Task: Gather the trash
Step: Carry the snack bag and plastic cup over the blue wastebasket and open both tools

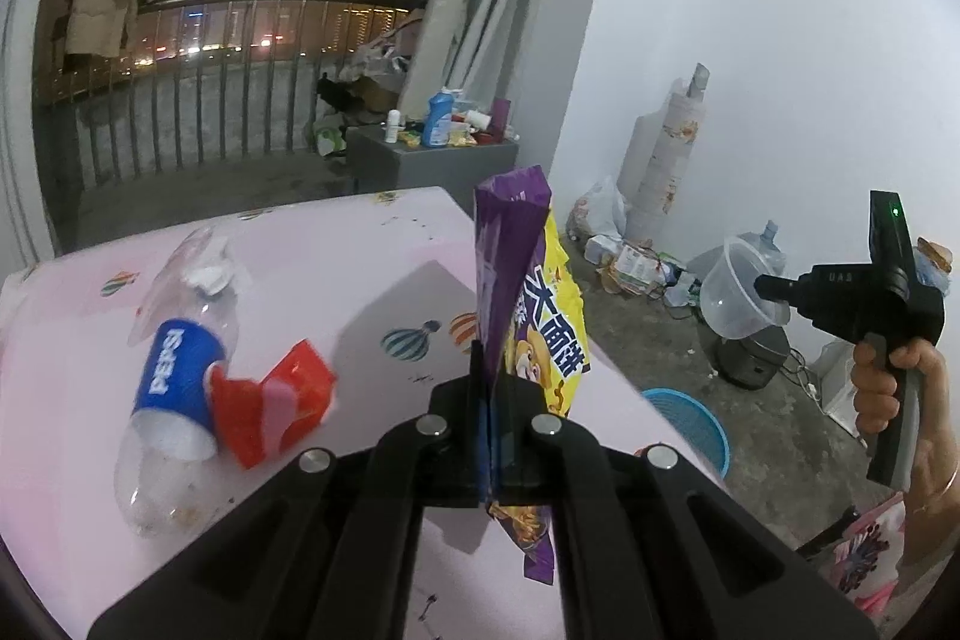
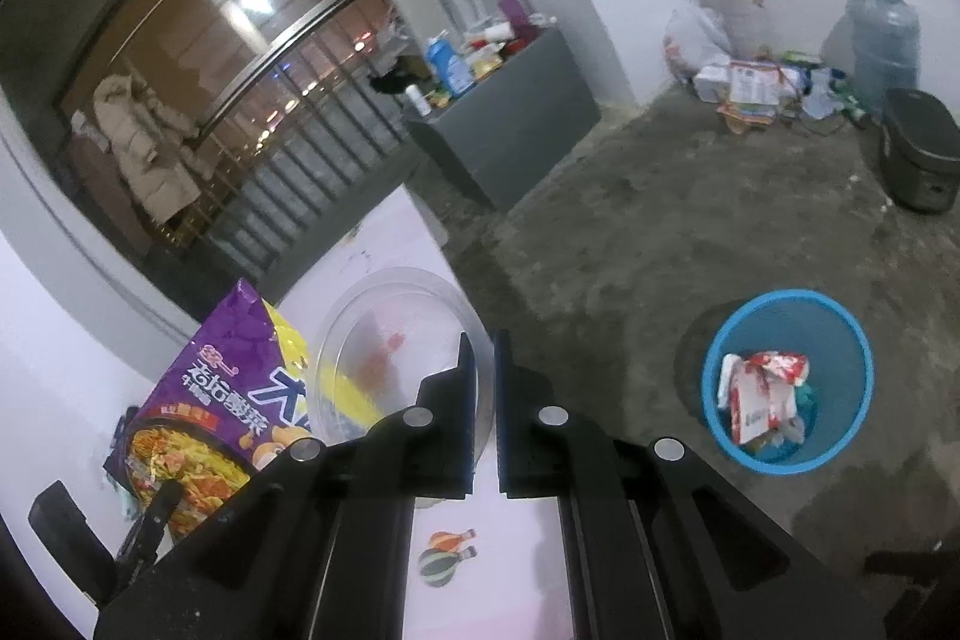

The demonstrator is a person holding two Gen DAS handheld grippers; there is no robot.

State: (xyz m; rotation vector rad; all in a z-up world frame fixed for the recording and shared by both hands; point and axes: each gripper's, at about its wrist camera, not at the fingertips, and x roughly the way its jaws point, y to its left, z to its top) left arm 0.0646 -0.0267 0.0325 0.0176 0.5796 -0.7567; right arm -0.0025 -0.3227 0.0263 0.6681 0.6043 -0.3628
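Gripping noodle packet (image 1: pixel 528 316): left gripper (image 1: pixel 491 388) | right gripper (image 2: pixel 483 358): clamped on clear bowl (image 2: pixel 396 346) rim | Pepsi bottle (image 1: pixel 174 388), red wrapper (image 1: pixel 270 400): table (image 1: pixel 300 256) left edge

Left gripper (image 1: pixel 491 370): jaws fully closed, pointing forward and downward. Right gripper (image 2: pixel 485 358): jaws nearly closed, angled downward, gripped from below by the person's hand (image 1: pixel 894 388) at far right.
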